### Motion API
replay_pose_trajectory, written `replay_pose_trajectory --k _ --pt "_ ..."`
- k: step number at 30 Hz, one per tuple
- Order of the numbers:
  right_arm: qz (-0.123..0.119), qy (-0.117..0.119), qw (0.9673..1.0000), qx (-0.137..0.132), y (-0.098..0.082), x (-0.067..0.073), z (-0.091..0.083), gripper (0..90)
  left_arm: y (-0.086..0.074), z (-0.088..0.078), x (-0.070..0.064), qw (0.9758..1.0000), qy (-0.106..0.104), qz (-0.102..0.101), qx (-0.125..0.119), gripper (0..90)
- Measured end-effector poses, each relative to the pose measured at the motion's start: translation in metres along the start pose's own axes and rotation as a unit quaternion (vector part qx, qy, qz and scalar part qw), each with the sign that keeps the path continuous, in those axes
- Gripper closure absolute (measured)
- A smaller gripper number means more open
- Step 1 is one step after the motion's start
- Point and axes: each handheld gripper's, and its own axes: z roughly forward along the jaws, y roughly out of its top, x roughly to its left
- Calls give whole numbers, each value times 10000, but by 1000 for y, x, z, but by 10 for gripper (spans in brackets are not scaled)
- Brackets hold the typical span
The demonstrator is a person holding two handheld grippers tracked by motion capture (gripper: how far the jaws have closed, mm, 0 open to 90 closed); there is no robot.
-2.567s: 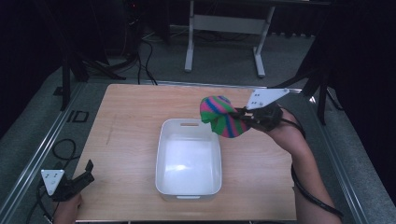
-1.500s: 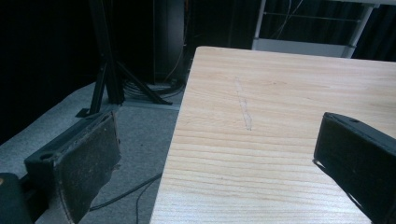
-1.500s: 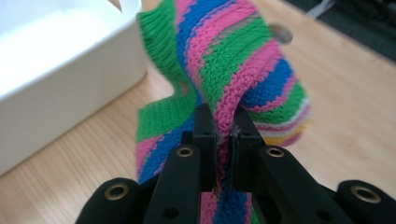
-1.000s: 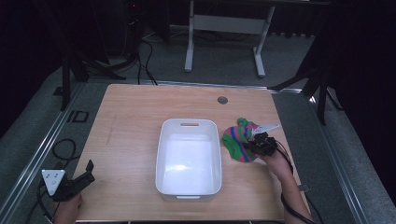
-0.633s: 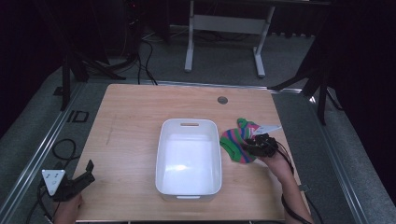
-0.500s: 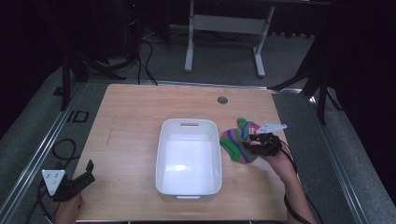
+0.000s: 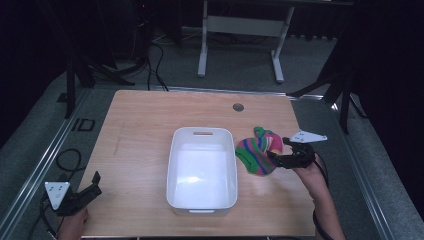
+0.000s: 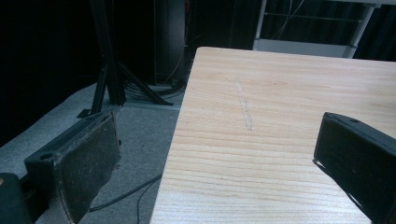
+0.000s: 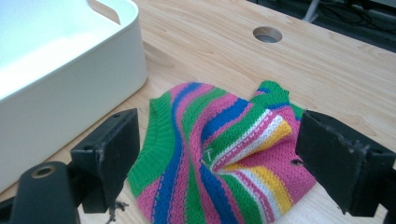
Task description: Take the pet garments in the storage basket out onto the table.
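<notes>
I'm working on a wooden desk [image 7: 145, 130], bare apart from a white bin [image 7: 202, 172] at its middle and a cable hole [image 7: 238, 107] near the far edge. The bin stands empty, nothing inside it. Just beside the bin's right wall, on the desk top, lies the striped knit cloth [image 7: 257, 154], bunched into a loose mound, stripes of green, pink, blue, yellow and white; in the right gripper view it [image 9: 219, 154] rests on the wood near the bin wall [image 9: 84, 93], not touching it as far as I can tell. My right tongs [image 7: 274, 159] sit over the cloth's near-right edge, jaws have just been opening and now stand wide, one on each side of the mound with clear gaps, pads off the fabric, so nothing is gripped. My left tongs [image 7: 86, 192] wait at the near left corner of the desk, jaws wide apart too, empty, only bare wood and floor between them in the left gripper view. My read: cloth is set down and let go beside the bin, so placing looks done; what's left is clearing the right hand away.
</notes>
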Motion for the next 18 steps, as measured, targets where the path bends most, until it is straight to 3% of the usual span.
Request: replay_pose_trajectory --k 7,13,18 --pt "186 -299 9992 -177 -22 -7 -12 135 0 0 0 10000 1 9 -1 9" --pt "538 -710 9953 -372 -49 -20 -23 140 0 0 0 10000 2 8 -9 9" --pt "697 -762 9938 -415 -60 -24 -27 140 0 0 -1 10000 5 12 -11 9"
